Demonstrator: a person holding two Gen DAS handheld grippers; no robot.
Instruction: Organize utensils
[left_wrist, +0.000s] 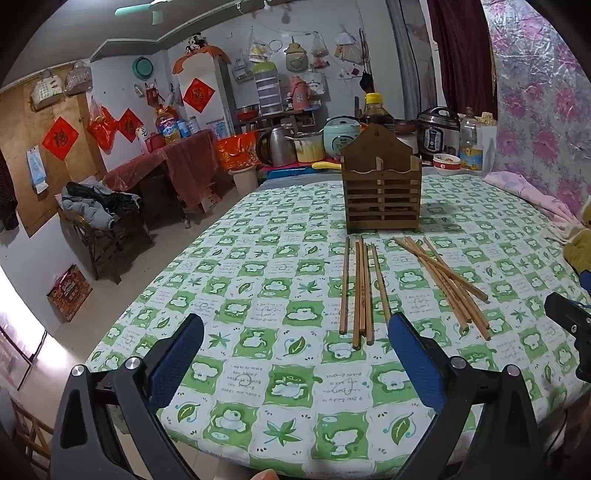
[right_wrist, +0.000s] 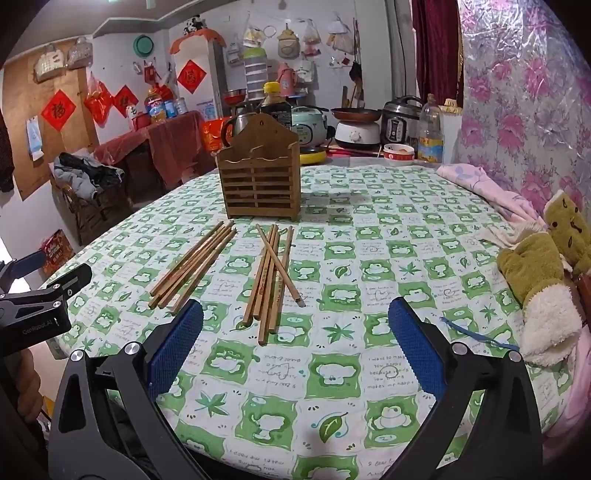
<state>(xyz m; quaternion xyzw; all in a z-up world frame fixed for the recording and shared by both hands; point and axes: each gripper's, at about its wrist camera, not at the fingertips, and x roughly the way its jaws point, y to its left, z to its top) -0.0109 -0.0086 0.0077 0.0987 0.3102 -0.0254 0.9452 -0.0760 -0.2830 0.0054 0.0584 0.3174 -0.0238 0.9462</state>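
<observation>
Scene: a table (left_wrist: 258, 236) under a green-and-white checked cloth, with a slatted wooden holder (left_wrist: 382, 194) standing upright near its far side.
Utensils: two loose bundles of chopsticks lie flat on the cloth just in front of the holder, a left bundle (left_wrist: 360, 291) and a right bundle (left_wrist: 443, 280), near each other but apart.
Left gripper (left_wrist: 295, 354): jaws wide open, empty, tilted down at the cloth; the left bundle's near ends lie just ahead, toward its right finger.
Right gripper (right_wrist: 295, 332): jaws wide open, empty; the right bundle's (right_wrist: 271, 277) near ends lie ahead between its fingers, nearer the left one.
Step in hand: likely the first pick of chopsticks, none yet in the holder.
Doing it well: close across the sticks near their middle, gathering few at a time, then tip them upright before lowering into a holder slot.
</observation>
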